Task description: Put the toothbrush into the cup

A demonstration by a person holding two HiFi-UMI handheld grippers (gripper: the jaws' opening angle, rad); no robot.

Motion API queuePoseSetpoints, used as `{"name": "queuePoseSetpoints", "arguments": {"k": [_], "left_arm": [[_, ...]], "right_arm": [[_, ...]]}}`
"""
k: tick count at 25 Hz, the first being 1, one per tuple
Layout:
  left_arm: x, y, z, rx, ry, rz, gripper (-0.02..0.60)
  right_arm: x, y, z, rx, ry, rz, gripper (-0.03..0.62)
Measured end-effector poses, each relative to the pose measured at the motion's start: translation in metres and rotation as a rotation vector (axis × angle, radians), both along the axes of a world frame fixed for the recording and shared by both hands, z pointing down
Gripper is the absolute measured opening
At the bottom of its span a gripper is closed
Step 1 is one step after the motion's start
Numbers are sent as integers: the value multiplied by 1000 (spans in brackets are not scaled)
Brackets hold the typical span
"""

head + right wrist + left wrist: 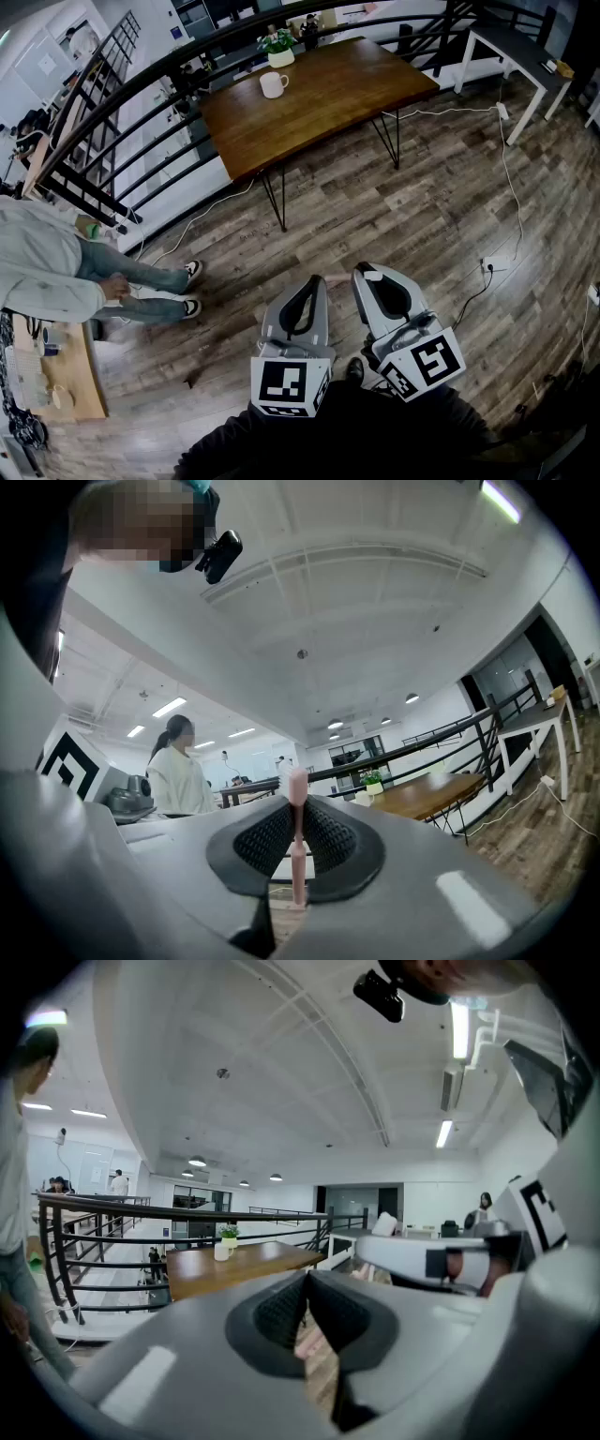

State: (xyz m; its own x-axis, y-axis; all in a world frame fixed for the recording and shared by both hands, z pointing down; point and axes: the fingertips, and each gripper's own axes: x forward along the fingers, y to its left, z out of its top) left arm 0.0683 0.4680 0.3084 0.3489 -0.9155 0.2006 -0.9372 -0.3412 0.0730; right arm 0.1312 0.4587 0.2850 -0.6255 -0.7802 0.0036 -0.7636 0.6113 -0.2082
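Right gripper (297,810) has its jaws pinched narrow on the toothbrush (296,782). It's held crosswise at mid-handle with the bristle end sticking out past the pads, which I'd judge leaves a free end to drop into the cup. From the head view the toothbrush pokes out leftward from that gripper's tip, across the front of the left gripper (306,1288). Left jaws are drawn together at the tips with nothing clamped. A pink sliver shows through the slit behind them, probably the toothbrush passing just beyond, but I can't tell if it touches. Both grippers are held close in by the body, side by side, roughly level, so this looks like carry posture rather than placement. The cup (273,84) sits on the far side of the wooden table (319,103), well apart from both grippers with open floor between them. It's upright with the mouth clear, so insertion should be simple once it's in reach. A potted plant (279,49) stands just behind the cup and is worth avoiding on approach. Count: one toothbrush, one cup, one plant, one wooden table, one white table (511,42) far right, two grippers, one seated person (47,272) at left.
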Motion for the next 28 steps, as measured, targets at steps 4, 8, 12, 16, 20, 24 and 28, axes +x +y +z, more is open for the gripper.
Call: {"name": "queuePoseSetpoints", "arguments": {"k": [4, 8, 12, 16, 20, 24, 28], "left_arm": [[-39, -47, -2, 17, 5, 3, 9], [-75, -89, -5, 18, 18, -15, 9], [-99, -127, -14, 38, 31, -22, 9], [-117, -158, -26, 75, 45, -19, 9], [-121, -181, -37, 108, 69, -2, 9], [-118, -193, -40, 134, 80, 24, 9], [-106, -217, -33, 117, 81, 45, 9]], "right_arm": [[-40, -45, 1, 10, 2, 2, 25], [-76, -88, 2, 1, 17, -13, 25], [-103, -124, -5, 10, 29, -22, 25], [-120, -154, -17, 47, 48, -16, 25], [-126, -171, -34, 96, 69, -4, 25], [-119, -180, -45, 140, 89, 33, 25], [-105, -203, -38, 128, 90, 64, 25]]}}
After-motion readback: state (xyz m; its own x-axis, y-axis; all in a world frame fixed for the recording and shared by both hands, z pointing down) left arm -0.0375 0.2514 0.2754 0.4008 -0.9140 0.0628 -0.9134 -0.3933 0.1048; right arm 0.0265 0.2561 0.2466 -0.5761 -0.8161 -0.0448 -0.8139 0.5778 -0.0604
